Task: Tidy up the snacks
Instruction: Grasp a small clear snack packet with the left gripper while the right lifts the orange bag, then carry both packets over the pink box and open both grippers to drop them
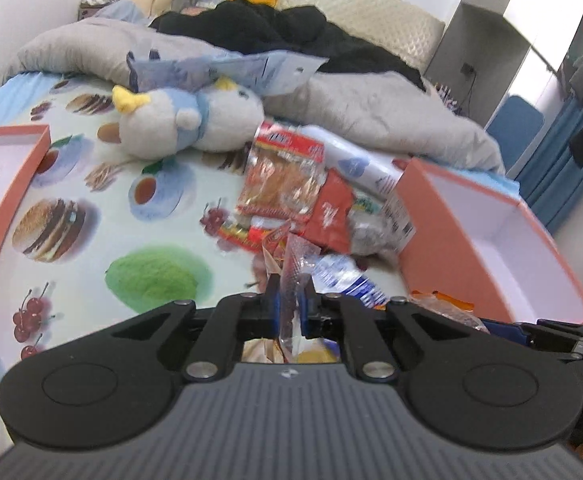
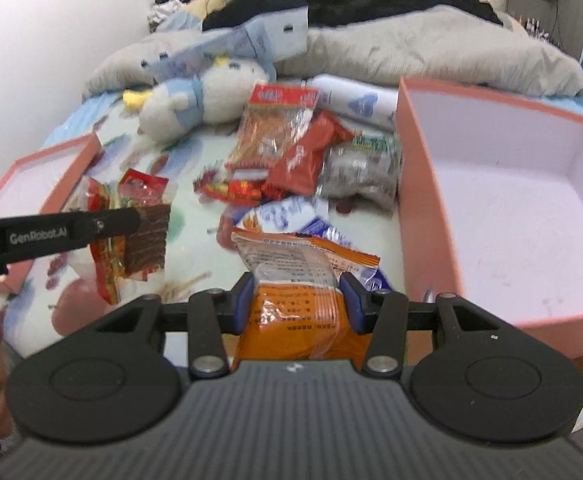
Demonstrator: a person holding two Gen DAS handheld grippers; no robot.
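Boxes sit bare so far: our pink box [image 2: 503, 216] on the right holds nothing. Our right gripper [image 2: 297, 300] clamps an orange packet [image 2: 291, 280], our left gripper [image 1: 291, 300] pinches a clear-wrapped snack [image 2: 131, 232], while the snack pile [image 2: 291, 152] waits on the bed [image 1: 91, 208].

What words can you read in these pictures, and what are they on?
"GenRobot.AI": on the black arm of the left tongs.
Orange snack packet in the right tongs: print too blurred to read.
Red packet and the others: blurred.
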